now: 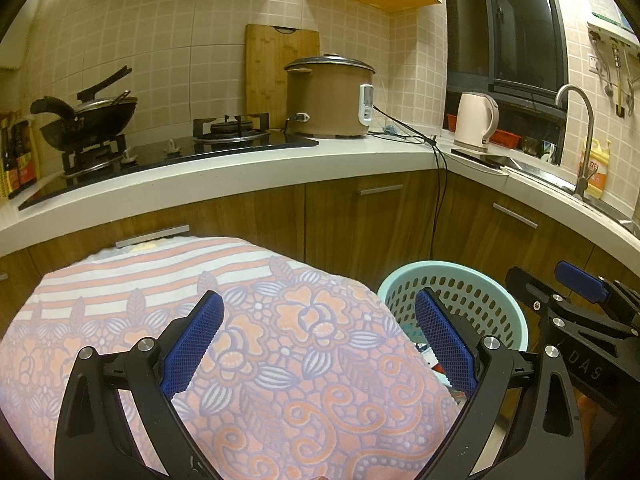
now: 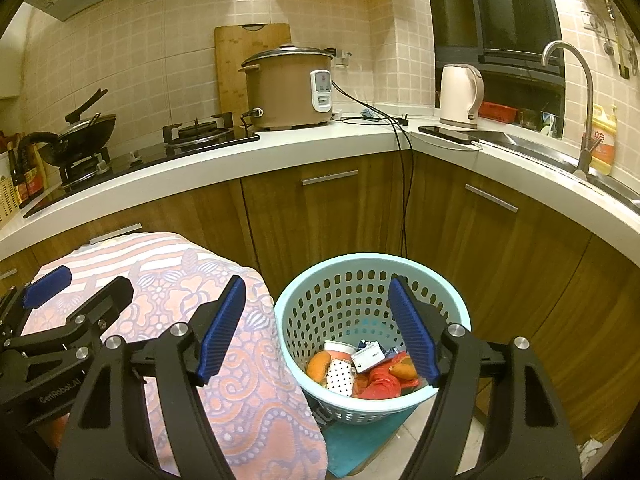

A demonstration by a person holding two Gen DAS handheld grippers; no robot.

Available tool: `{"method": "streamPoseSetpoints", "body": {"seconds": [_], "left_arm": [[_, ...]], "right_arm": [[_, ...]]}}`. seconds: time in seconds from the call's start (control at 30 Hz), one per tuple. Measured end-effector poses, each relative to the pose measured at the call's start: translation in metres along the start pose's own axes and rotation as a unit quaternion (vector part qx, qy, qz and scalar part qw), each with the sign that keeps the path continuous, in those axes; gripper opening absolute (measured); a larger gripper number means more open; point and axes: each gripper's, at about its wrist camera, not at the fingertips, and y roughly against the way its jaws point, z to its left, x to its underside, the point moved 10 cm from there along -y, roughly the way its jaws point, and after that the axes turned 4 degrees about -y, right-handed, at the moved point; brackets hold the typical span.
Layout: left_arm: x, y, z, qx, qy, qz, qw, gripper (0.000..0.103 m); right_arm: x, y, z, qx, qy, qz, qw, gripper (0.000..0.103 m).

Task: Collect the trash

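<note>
The right gripper is wide open and holds nothing. Its blue pads frame the near rim of the basket, which stands on the floor just beside the cloth. The gripper hangs above the basket mouth, apart from the rim.

The left gripper is also wide open and empty. It hangs over the cloth, with its right pad in front of the basket. The two grippers sit side by side; each shows at the edge of the other's view.

Trash location: the basket already holds the trash. Visible items are a red wrapper, a paper cup, a small carton and two orange pieces. All lie on the basket bottom, well below the rim.

The cloth covers a raised surface beside the basket. No loose item shows on it in either view. The floor around the basket is mostly hidden; a white scrap at the lower right edge of the right view is too small to identify.

Step in hand, as a judgement: both grippers are empty and above the basket, so this is either the point just after a drop or the end of collection. Most of the task appears complete.

Next move, as a judgement:
1. Check the hidden floor areas and the cloth for leftover items.
2. If an item is found, bring the nearer open gripper over it, descend and clamp it.
3. Carry it over the basket mouth, clear of the rim and the other gripper, and release.
</note>
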Motion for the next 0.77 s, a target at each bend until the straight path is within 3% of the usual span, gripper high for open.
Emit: {"method": "streamPoseSetpoints", "body": {"seconds": [0.4,0.77], "left_arm": [[-0.0023,0.0055,0.0036,-0.029,-0.009,-0.019,0.9994,0.093],[0.0010,-0.0014,0.0094,-0.012,0.017,0.004,0.9998,0.096]], "right_arm": [[-0.0023,0.0042,-0.0026,0.004,-0.001,-0.004,1.000,0.070],[-0.0042,0.0059,-0.0057,0.002,-0.005,-0.006,1.000,0.070]]}}
